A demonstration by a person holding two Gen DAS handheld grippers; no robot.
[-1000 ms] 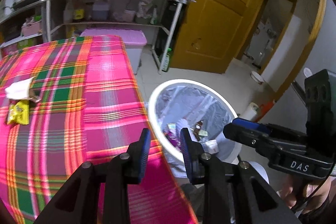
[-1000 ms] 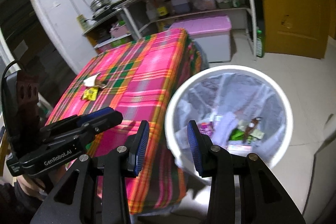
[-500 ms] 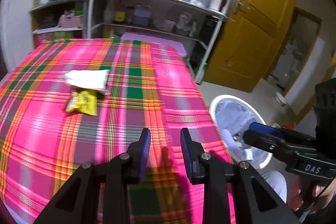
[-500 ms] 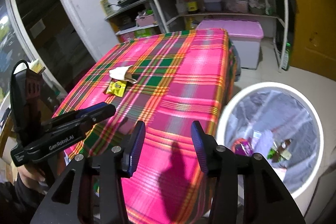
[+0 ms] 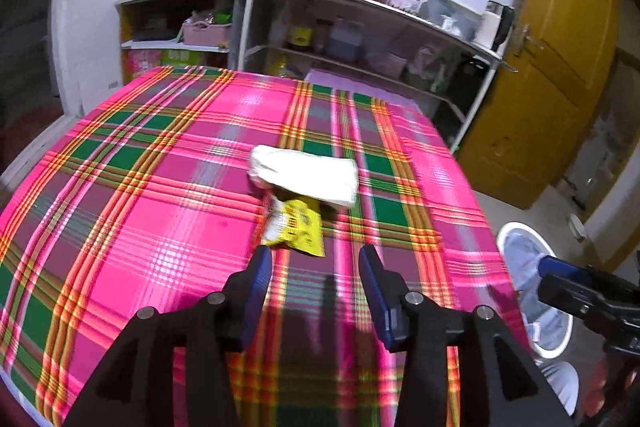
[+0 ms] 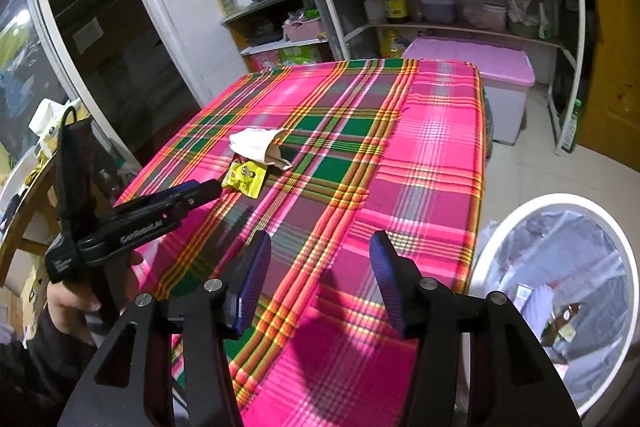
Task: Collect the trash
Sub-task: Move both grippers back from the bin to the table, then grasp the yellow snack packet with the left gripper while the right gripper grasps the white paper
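Approach to yellow crinkled snack wrapper [image 5: 294, 225] on plaid-clothed counter [image 5: 160, 195].
Left gripper [image 5: 316, 263] just opened, empty; right gripper [image 6: 320, 259] likewise spread; lower squarely, wrapper probably slippery.

A plaid-clothed table [image 5: 160, 211] bears a white wrapper [image 5: 308, 175] touching a yellow packet [image 5: 296, 225].

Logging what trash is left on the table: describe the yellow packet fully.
The yellow packet is a small, flat, crinkled wrapper, glossy like foil or plastic, with dark print too blurred to read. It lies flat on the plaid cloth, its far end touching or tucked under the white wrapper. Nothing grips it; the left gripper stands open just short of it.
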